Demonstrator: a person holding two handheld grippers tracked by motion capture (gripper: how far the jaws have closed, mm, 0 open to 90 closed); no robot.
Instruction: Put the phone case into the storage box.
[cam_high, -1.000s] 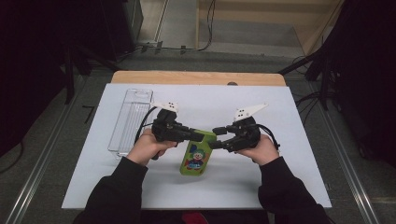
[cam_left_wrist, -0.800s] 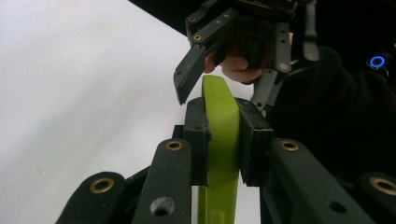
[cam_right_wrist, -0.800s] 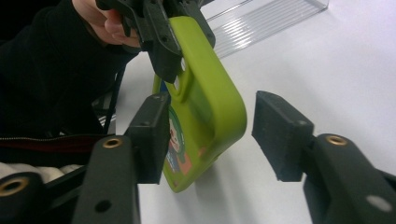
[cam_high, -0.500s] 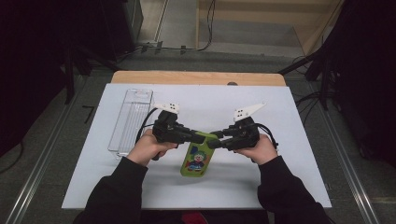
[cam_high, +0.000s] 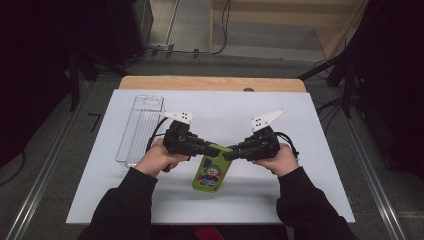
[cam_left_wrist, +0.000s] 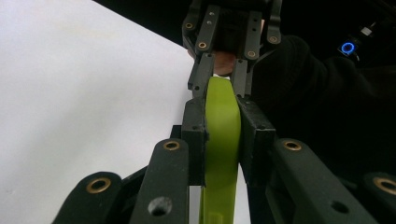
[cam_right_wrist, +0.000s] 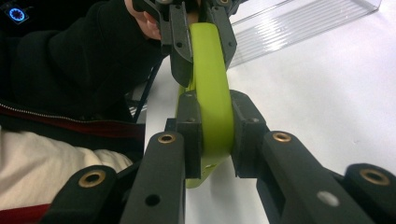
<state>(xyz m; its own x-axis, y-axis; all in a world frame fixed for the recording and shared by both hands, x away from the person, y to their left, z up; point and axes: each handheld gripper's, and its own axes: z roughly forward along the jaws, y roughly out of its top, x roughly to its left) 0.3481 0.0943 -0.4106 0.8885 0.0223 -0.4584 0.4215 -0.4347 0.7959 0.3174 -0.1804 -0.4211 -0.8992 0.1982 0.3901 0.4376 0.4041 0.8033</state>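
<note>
A lime-green flat case (cam_high: 211, 169) with a clown picture on its face hangs over the white table between my two grippers. My left gripper (cam_high: 210, 147) is shut on its upper left edge, and my right gripper (cam_high: 226, 154) is shut on its upper right edge. In the left gripper view the green edge (cam_left_wrist: 221, 126) is pinched between the black pads, with the other gripper clamped farther along it. The right gripper view has the same green edge (cam_right_wrist: 211, 93) squeezed between its pads, the left gripper holding the far end.
A clear plastic tray (cam_high: 141, 129) lies along the left side of the white table top (cam_high: 300, 200); it also appears behind the case as a clear tray (cam_right_wrist: 299, 23). A wooden strip (cam_high: 210, 83) runs along the table's far edge.
Both grippers keep their hold on the green case. The hands and the case have barely shifted.
</note>
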